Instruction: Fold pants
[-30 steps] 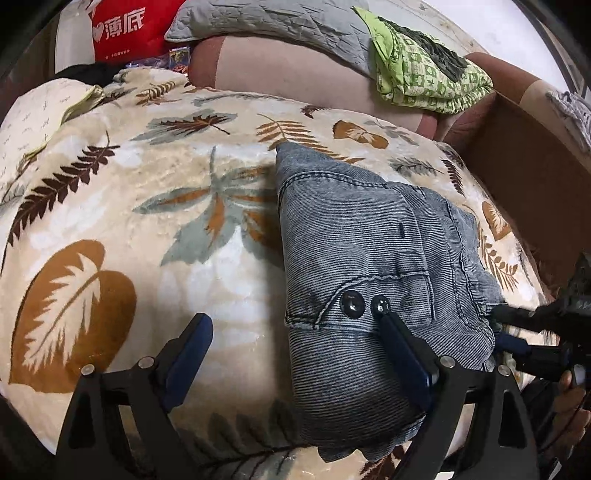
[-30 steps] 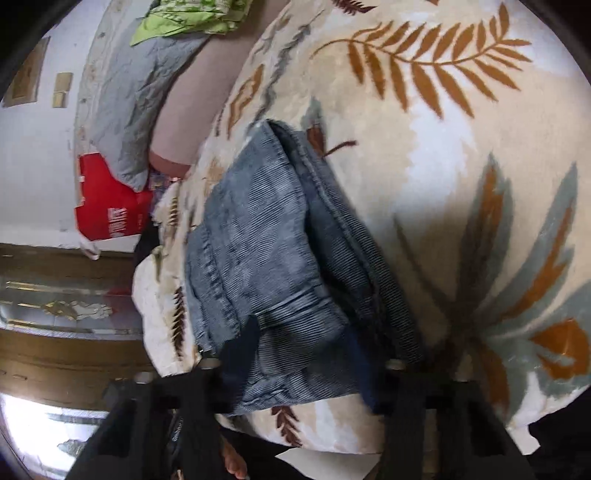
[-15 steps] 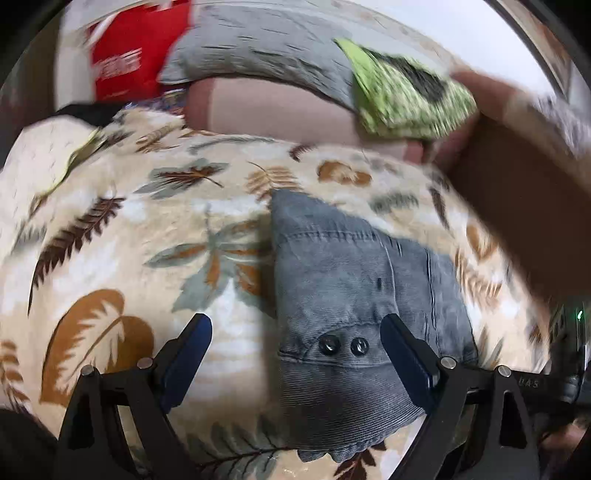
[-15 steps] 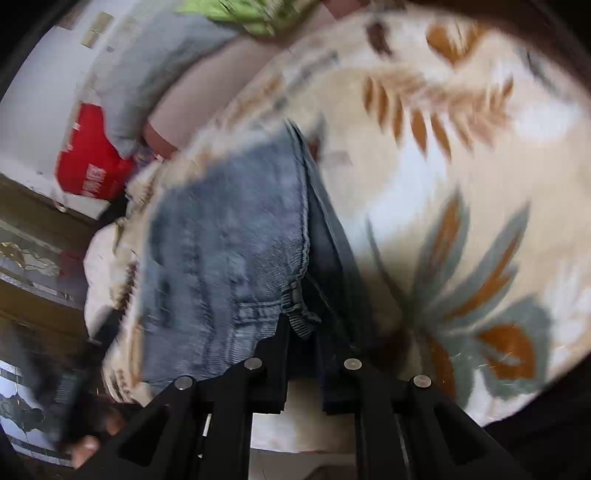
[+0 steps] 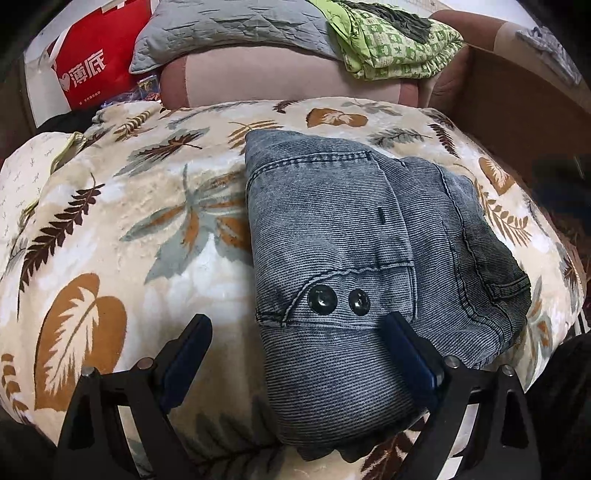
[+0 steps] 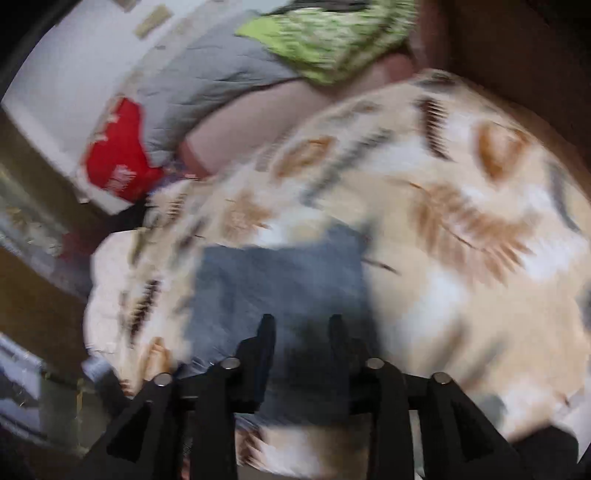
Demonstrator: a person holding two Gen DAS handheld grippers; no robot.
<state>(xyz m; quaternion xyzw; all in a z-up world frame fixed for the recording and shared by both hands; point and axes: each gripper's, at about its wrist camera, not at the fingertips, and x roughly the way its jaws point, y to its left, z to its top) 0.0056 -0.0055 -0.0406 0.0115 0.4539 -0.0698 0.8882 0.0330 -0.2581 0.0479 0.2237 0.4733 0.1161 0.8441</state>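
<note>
A: Here are the pants (image 5: pixel 354 254), folded into a thick grey-blue denim bundle lying on the leaf-print blanket (image 5: pixel 122 229). Two dark buttons (image 5: pixel 338 300) face up near the front edge.

B: And the left gripper (image 5: pixel 297 338)?

A: Wide apart, holding nothing. One blue pad hangs over bare blanket just left of the bundle, the other sits over the denim just right of the buttons. Whether that pad touches the cloth, I cannot tell.

B: The right wrist view is badly smeared.

A: It is. Even so, the right gripper (image 6: pixel 301 334) shows a clear gap between its fingers, so they stand parted, narrower than the left pair. The pants (image 6: pixel 280 280) show beyond them as a blue-grey patch, and nothing is caught between the fingers.

B: Behind the blanket?

A: A grey quilted pillow (image 5: pixel 236 29) and a green patterned cloth (image 5: pixel 391 44) rest on a pinkish cushion (image 5: pixel 280 79). A red bag (image 5: pixel 98 55) with white characters stands at far left.
</note>
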